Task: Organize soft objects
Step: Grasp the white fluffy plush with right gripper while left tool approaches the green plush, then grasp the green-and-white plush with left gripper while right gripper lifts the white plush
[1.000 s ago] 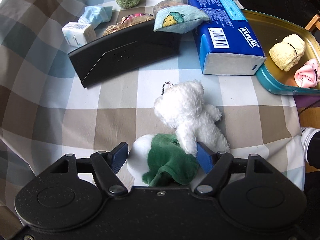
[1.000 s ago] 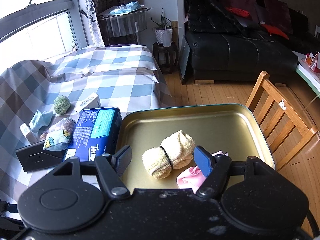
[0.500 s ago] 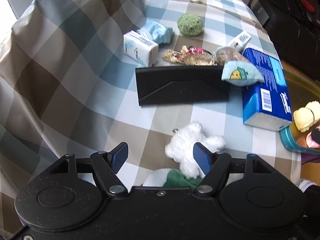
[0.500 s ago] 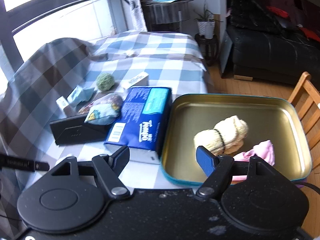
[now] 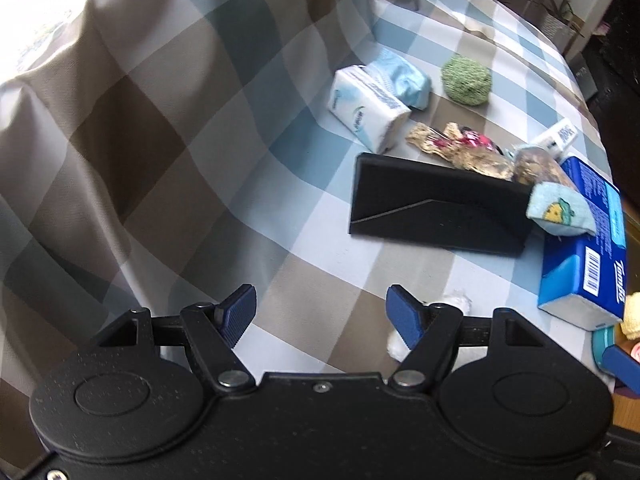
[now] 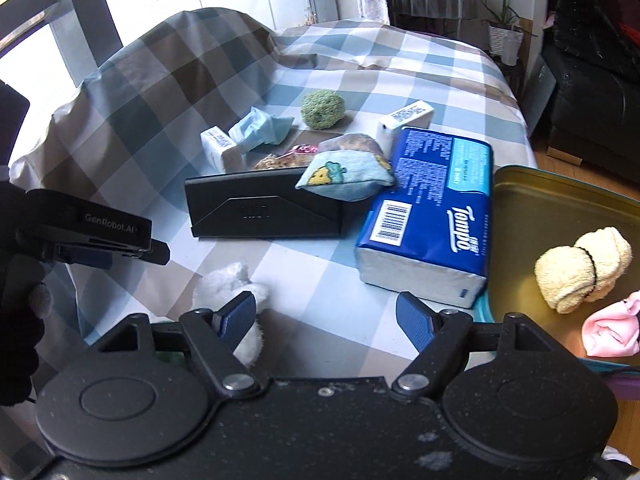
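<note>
The right gripper (image 6: 326, 314) has swung off the tray (image 6: 560, 184) toward the white plush toy (image 6: 232, 284) on the checked cloth (image 6: 180, 80), jaws opening, nothing between them. The left gripper (image 5: 322, 312) has drifted aside, half open and empty. The toy looks like the next pickup; a rolled towel (image 6: 580, 268) already lies in the tray.

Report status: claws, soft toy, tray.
Left claw open, empty. Right claw opening, nothing gripped, white plush beside its left finger. Towel roll and pink cloth in tray. Tissue pack between plush and tray.
</note>
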Demonstrator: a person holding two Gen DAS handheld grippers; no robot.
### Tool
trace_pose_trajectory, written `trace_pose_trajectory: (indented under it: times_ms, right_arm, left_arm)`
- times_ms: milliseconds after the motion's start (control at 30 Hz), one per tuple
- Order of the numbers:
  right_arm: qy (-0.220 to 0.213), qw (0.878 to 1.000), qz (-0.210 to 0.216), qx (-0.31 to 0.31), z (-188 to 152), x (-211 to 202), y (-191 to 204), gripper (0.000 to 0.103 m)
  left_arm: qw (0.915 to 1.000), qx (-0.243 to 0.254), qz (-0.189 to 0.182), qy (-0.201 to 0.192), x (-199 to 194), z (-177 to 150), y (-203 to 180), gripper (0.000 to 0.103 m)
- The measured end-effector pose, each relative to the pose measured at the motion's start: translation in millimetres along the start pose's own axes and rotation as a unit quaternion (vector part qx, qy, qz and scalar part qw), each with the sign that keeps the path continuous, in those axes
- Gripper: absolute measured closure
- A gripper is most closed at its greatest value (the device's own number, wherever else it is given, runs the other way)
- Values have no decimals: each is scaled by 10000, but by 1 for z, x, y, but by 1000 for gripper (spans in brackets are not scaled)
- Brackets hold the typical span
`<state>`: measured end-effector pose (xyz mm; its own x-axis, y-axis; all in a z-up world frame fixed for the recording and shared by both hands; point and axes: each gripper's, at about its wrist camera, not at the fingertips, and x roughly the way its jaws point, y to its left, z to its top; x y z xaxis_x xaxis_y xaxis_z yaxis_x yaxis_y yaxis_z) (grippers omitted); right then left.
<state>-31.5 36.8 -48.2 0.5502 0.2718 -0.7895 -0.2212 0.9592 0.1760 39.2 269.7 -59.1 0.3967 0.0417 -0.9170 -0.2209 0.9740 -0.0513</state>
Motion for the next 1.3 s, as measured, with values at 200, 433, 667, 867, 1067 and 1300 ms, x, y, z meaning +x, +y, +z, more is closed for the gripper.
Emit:
trace_pose_trajectory:
  times_ms: [200,433,667,867,1067,1300]
  right_arm:
    - [127,9995,214,-200,9,26,40,20]
    - [529,9960,201,-693,9,66,81,18]
    - [992,9922,159,-744,-4,91,79,54]
    - [636,9955,64,-695,-4,56,57,55]
    - [225,9989,-104,-406,2,10,15,55]
    - [-208,9986,-443,-190,4,-31,-35,54]
  left_arm:
    - [9993,-325,165,-63,6,9,20,35]
    - [9992,-359,153,-11,11,10,23,35]
    - [9993,-341,123,45,11,9,21,35]
    - [9999,-90,58,112,8,2,4,35]
    - [9994,139,-61,324,6,-12,-15,35]
    - [9978,422,-35,505,3,-37,-34,35]
